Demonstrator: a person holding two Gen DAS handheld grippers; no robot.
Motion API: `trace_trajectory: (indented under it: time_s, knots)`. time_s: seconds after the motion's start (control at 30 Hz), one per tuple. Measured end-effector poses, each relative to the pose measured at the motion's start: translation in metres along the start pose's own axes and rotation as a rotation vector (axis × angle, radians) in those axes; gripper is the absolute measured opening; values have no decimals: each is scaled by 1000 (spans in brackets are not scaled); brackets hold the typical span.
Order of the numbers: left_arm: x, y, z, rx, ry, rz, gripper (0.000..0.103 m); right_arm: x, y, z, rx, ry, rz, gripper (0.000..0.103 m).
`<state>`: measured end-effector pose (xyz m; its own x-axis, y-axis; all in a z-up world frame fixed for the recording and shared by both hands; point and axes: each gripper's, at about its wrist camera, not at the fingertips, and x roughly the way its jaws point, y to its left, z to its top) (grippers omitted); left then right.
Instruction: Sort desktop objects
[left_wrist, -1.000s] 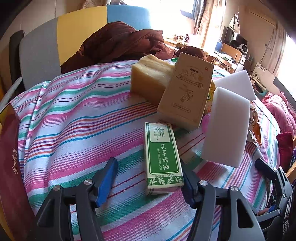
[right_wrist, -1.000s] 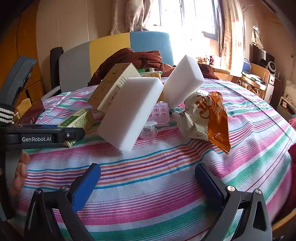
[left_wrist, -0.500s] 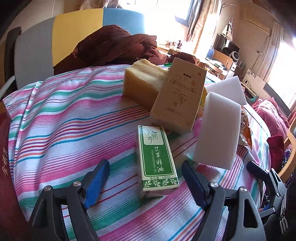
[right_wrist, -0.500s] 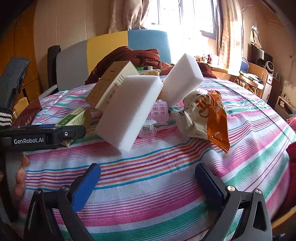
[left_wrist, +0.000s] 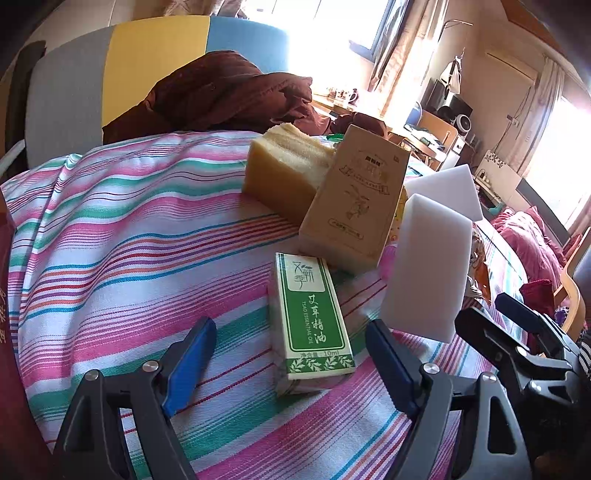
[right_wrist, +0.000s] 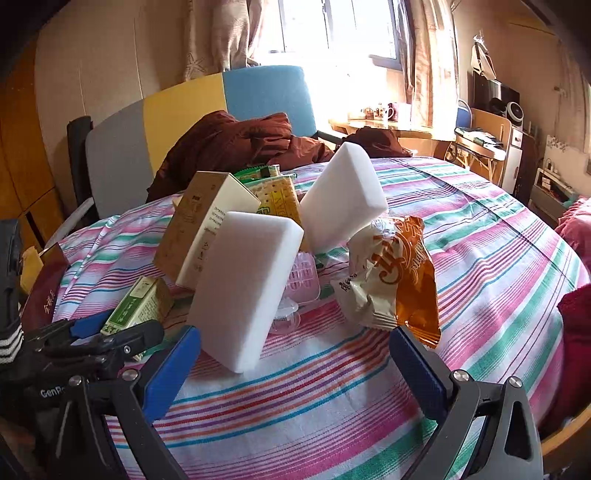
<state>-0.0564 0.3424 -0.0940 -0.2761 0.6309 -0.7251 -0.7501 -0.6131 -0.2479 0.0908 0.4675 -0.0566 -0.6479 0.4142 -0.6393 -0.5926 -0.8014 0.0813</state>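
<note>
A pile of objects lies on the striped tablecloth (left_wrist: 110, 258). A green-and-white essential oil box (left_wrist: 312, 325) lies flat between the fingers of my left gripper (left_wrist: 291, 362), which is open around its near end. Behind it lean a tan carton (left_wrist: 354, 199), a yellow sponge (left_wrist: 284, 170) and two white foam blocks (left_wrist: 428, 266). In the right wrist view my right gripper (right_wrist: 295, 373) stands open just before the near white foam block (right_wrist: 243, 288). The second white block (right_wrist: 343, 192), an orange snack bag (right_wrist: 395, 280) and the tan carton (right_wrist: 203, 229) sit behind it.
A pink plastic item (right_wrist: 303, 280) and a cracker packet (right_wrist: 277, 199) are wedged in the pile. A brown garment (right_wrist: 240, 147) lies on the grey, yellow and blue chair (right_wrist: 184, 122) behind the table. A dark red booklet (right_wrist: 44, 295) sits at the left table edge.
My left gripper has drawn back a little and its fingers now stand wider around the green box. The right gripper has advanced toward the near white block.
</note>
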Motion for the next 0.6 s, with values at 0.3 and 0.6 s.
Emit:
trace_trajectory:
  time_s: [0.3, 0.6]
  knots:
    - [-1, 8, 1, -36, -15, -44, 85, 12, 30, 32, -30, -7, -99, 99]
    - [-1, 11, 0, -47, -20, -59, 85, 46, 44, 35, -71, 67, -185, 97]
